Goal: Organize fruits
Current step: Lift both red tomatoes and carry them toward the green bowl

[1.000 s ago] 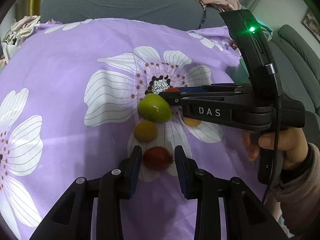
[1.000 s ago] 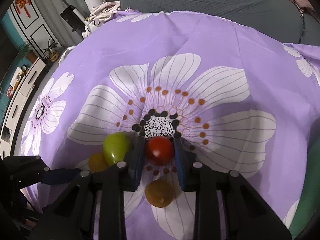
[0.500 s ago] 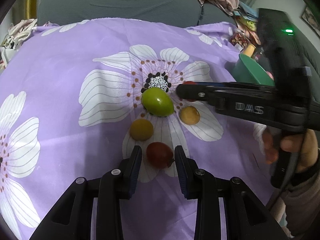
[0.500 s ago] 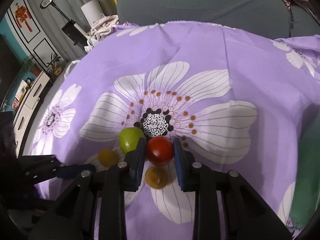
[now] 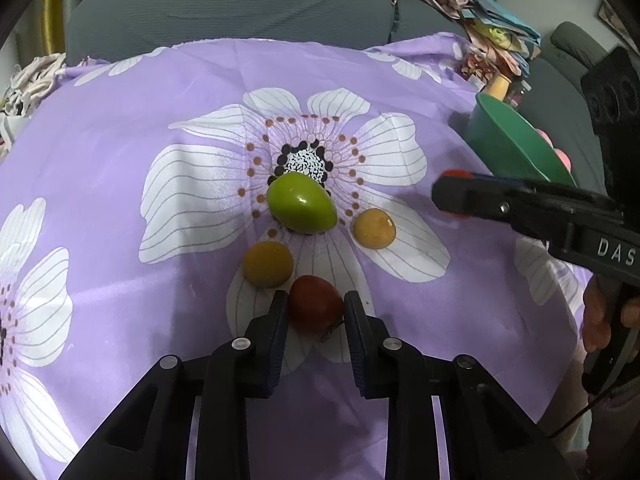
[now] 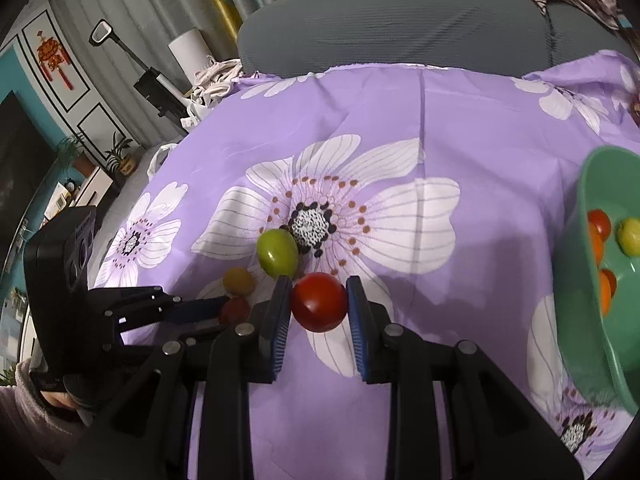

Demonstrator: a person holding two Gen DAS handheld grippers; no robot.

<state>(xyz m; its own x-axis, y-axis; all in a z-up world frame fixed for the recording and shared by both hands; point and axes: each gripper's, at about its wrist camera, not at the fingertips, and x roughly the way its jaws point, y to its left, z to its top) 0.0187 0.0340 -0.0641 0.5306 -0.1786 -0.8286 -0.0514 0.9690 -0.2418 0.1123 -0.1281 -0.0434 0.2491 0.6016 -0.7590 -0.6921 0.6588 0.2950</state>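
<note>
My left gripper (image 5: 316, 300) is shut on a dark red tomato (image 5: 316, 309) that rests on the purple flowered cloth (image 5: 120, 128). Just beyond it lie a green fruit (image 5: 301, 203) and two yellow fruits (image 5: 268, 264) (image 5: 374, 228). My right gripper (image 6: 319, 292) is shut on a bright red tomato (image 6: 319, 302) and holds it above the cloth, to the left of a green bowl (image 6: 576, 280). In the left wrist view the right gripper (image 5: 452, 200) reaches in from the right, beside the bowl (image 5: 508, 140).
The bowl holds several small red, orange and yellow fruits (image 6: 600, 220). A grey sofa (image 6: 400, 28) runs behind the cloth, with clothes piled on it. A person's hand (image 5: 604, 320) grips the right tool's handle.
The right gripper has carried the red tomato up and to the right, away from the fruit cluster and nearer the bowl. The left gripper's pads have closed in on the dark red tomato.
</note>
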